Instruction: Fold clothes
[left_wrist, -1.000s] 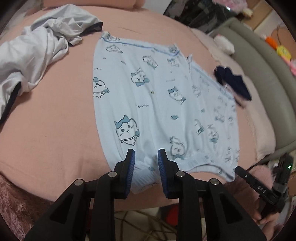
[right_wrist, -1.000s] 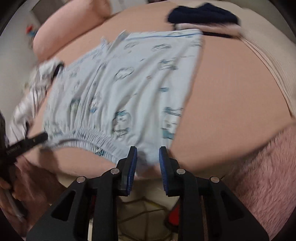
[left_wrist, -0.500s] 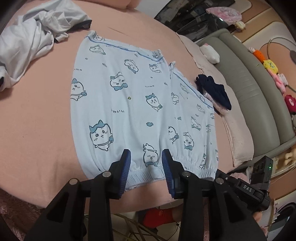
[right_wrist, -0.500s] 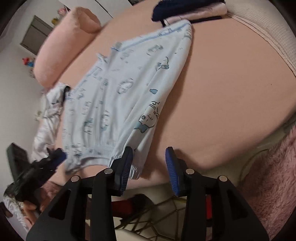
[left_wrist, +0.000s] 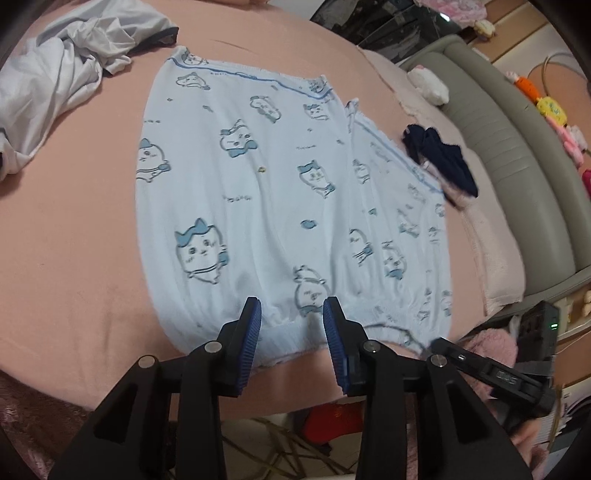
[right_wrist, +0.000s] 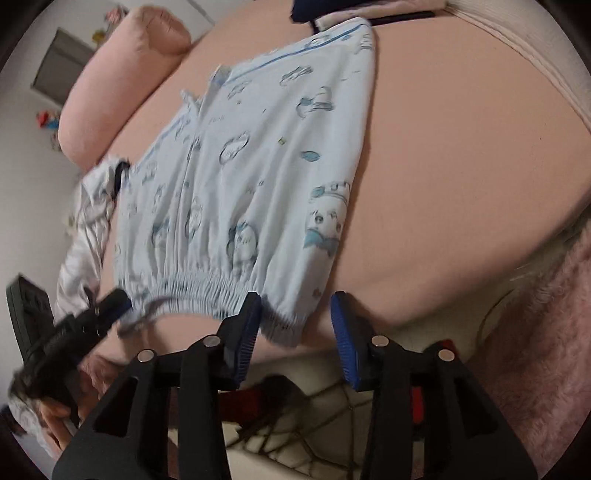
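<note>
Light blue shorts with a cartoon cat print (left_wrist: 273, 206) lie spread flat on the pink bed (left_wrist: 74, 240), elastic waistband toward me; they also show in the right wrist view (right_wrist: 258, 184). My left gripper (left_wrist: 291, 325) is open and empty, hovering just above the waistband near its middle. My right gripper (right_wrist: 297, 325) is open and empty at the waistband's right corner, near the bed's front edge; it also shows at the lower right of the left wrist view (left_wrist: 491, 373). The left gripper shows at the lower left of the right wrist view (right_wrist: 88, 317).
A crumpled white garment (left_wrist: 55, 74) lies at the bed's far left. Dark navy clothing (left_wrist: 439, 155) sits on a folded pink blanket (left_wrist: 491, 240) at the right. A grey-green headboard (left_wrist: 524, 140) runs along the right. A pink pillow (right_wrist: 122, 66) lies at the far end.
Both grippers have opened wider. The right gripper has let go of the waistband corner, which now lies on the bed. The left gripper has drawn slightly closer to the waistband.
</note>
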